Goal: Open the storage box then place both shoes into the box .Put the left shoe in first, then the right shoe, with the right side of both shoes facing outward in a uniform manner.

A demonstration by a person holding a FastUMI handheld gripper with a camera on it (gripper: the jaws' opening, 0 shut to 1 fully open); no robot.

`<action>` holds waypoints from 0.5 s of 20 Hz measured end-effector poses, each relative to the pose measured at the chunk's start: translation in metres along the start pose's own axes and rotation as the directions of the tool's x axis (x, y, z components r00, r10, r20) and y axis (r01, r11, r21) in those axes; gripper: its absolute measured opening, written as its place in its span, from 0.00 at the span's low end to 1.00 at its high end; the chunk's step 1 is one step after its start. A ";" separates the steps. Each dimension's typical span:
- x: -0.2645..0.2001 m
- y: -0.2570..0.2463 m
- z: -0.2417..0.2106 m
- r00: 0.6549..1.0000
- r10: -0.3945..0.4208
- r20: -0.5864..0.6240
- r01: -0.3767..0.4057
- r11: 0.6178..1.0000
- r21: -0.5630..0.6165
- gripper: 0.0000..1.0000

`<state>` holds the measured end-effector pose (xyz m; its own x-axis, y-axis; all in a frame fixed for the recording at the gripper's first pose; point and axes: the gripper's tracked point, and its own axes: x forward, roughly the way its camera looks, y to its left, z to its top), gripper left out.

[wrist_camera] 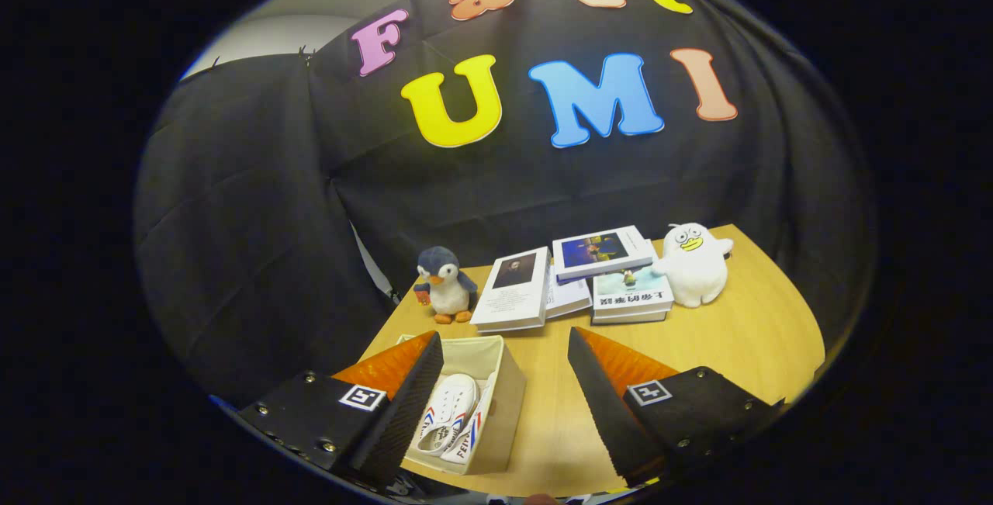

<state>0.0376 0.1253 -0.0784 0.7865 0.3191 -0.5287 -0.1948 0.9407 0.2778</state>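
Shoes (452, 421) in box (508, 404) below gripper's (504, 350) spread, empty fingers.

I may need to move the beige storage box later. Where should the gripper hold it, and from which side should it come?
Grip the storage box by its near-right wall, coming from above with one finger inside and one outside. The top is open, the rim is thin and upright, and the shoes lie toward the other side, leaving some room. The gripper is open and holds nothing.

two shoes (452, 418), one box (508, 400), four books (570, 280), two plush toys (693, 263)
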 end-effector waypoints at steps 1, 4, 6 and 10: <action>-0.009 -0.011 0.009 1.000 -0.015 0.024 0.016 1.000 -0.020 0.98; -0.032 -0.034 0.024 0.996 -0.051 0.073 0.056 0.996 -0.066 0.98; -0.046 -0.052 0.032 0.991 -0.077 0.109 0.087 0.992 -0.091 0.98; -0.070 -0.083 0.046 0.973 -0.131 0.189 0.159 0.977 -0.139 0.97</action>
<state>0.0258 0.0191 -0.0274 0.9019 0.1653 -0.3990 -0.1473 0.9862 0.0758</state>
